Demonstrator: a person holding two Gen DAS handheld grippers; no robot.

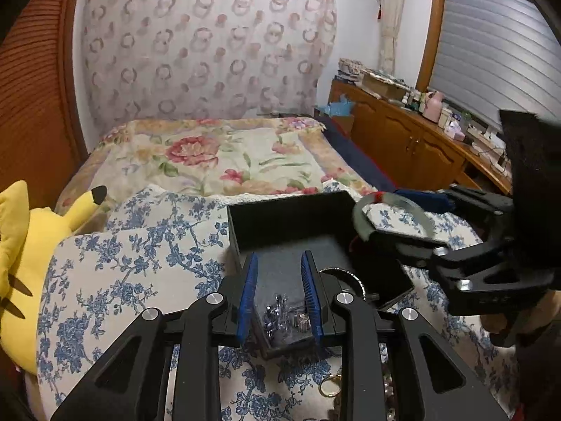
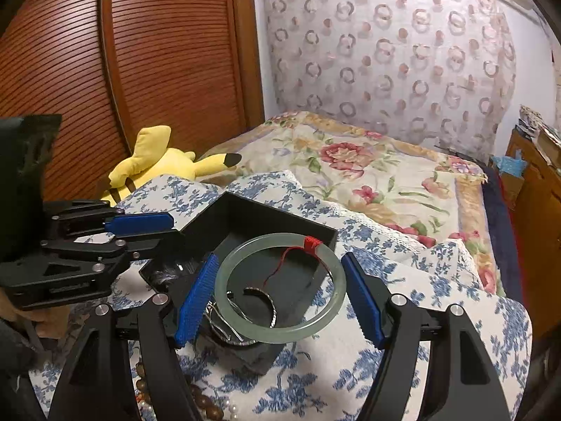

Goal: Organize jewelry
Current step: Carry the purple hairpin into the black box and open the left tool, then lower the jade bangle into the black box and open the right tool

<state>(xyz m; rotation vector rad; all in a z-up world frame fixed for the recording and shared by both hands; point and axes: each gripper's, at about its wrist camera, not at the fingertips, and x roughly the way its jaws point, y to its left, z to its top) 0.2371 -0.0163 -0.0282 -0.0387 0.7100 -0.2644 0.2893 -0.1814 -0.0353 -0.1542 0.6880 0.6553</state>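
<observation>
A black open box (image 1: 291,224) (image 2: 266,224) lies on a blue-flowered cloth on the bed. My right gripper (image 2: 280,291) is shut on a pale green jade bangle (image 2: 280,287) with a red thread knot, held across its width just above the box's near end; the bangle also shows in the left wrist view (image 1: 389,210). A silver bangle (image 2: 261,301) and other silver pieces lie below it in the box. My left gripper (image 1: 280,294) grips the box's near-left corner between its blue pads (image 1: 310,291), over small silver jewelry (image 1: 284,315).
A gold ring (image 1: 329,384) and brown and white beads (image 2: 207,403) lie on the cloth in front of the box. A yellow plush toy (image 2: 157,161) lies to the left by the wooden wardrobe (image 2: 122,52). A wooden cabinet (image 1: 413,140) stands to the right.
</observation>
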